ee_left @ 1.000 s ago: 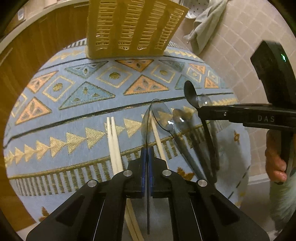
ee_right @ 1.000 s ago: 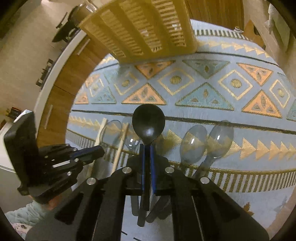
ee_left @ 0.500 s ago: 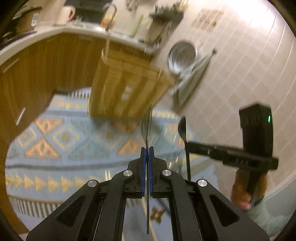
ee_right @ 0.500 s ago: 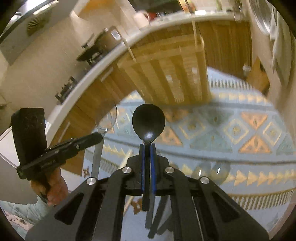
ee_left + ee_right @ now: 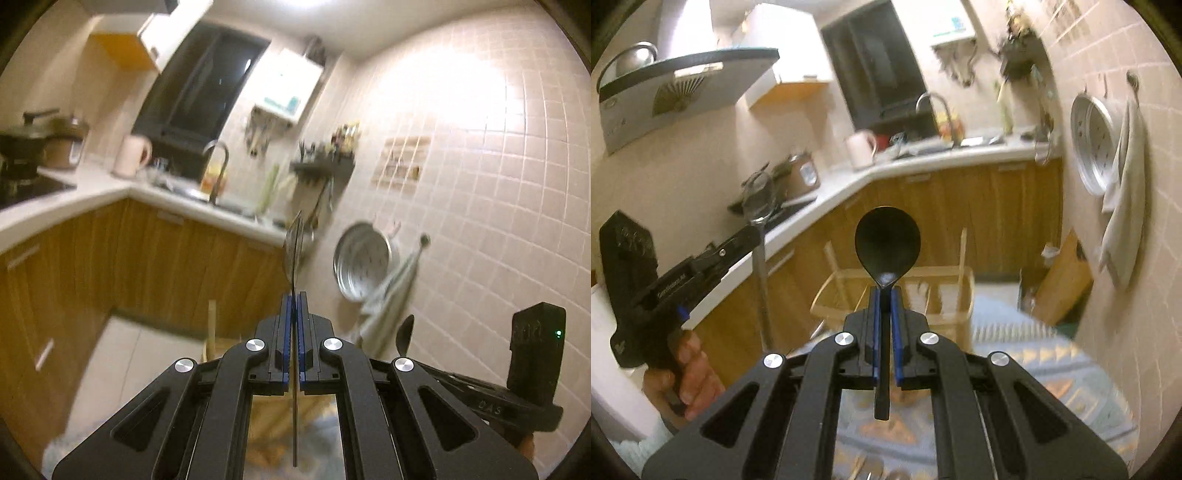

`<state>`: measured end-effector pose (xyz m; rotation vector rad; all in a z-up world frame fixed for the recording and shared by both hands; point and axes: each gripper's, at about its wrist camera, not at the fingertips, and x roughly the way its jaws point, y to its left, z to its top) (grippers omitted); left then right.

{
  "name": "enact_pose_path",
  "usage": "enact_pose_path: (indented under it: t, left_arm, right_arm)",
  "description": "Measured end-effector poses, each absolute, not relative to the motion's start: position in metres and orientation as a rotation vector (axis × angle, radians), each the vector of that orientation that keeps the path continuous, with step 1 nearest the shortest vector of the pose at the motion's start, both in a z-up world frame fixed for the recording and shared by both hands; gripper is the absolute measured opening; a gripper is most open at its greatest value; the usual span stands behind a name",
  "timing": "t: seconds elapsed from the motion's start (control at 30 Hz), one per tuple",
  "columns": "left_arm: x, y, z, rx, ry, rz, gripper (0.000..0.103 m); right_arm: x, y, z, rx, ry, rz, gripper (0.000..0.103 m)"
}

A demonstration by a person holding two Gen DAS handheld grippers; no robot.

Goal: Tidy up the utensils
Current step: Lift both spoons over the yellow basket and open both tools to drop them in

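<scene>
My left gripper [image 5: 294, 299] is shut on a clear plastic spoon [image 5: 294, 247], seen edge-on with its bowl up; it also shows in the right wrist view [image 5: 759, 201]. My right gripper [image 5: 885, 295] is shut on a black spoon [image 5: 887, 243], bowl up; its bowl shows in the left wrist view [image 5: 405, 334]. Both are raised high above the patterned cloth [image 5: 1027, 354]. The yellow slatted basket [image 5: 945, 295] stands on the cloth beyond and below the black spoon. The other gripper shows at the left in the right wrist view [image 5: 753, 236].
Wooden cabinets [image 5: 979, 206] and a white counter [image 5: 923, 162] run behind the basket. A tiled wall [image 5: 480, 184] with a hanging metal pan [image 5: 362, 266] and towel [image 5: 388, 310] is at the right. More utensils lie on the cloth at the bottom [image 5: 871, 472].
Both grippers have lifted off the cloth with their spoons and tilted up, so the views now show the kitchen instead of the table. The basket has dropped low in view.
</scene>
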<state>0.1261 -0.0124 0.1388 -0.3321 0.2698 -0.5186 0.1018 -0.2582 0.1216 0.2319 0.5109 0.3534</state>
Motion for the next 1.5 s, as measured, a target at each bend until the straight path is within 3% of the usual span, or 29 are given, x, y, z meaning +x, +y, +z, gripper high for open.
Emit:
enact_pose_path:
  t: [0.47,1.2,1.4,1.5]
  left_arm:
    - [0.191,-0.038,0.114,-0.265,0.161,-0.347,0.0]
    - [0.201,-0.029,0.068,-0.239,0.24,-0.309,0.001]
    - [0.192,-0.018,0.065,-0.251,0.276,-0.327,0.007]
    - [0.184,-0.013,0.067,-0.252,0.285,-0.327,0.031]
  right_arm:
    - [0.171,-0.271,0.111,0.254,0.35,0.196,0.004]
    - [0.193,-0.255,0.05,0.218,0.41,0.167,0.005]
    - [0.183,-0.26,0.042,0.232,0.461,0.206,0.009]
    - [0.172,-0.261,0.042,0.227,0.475,0.214,0.012]
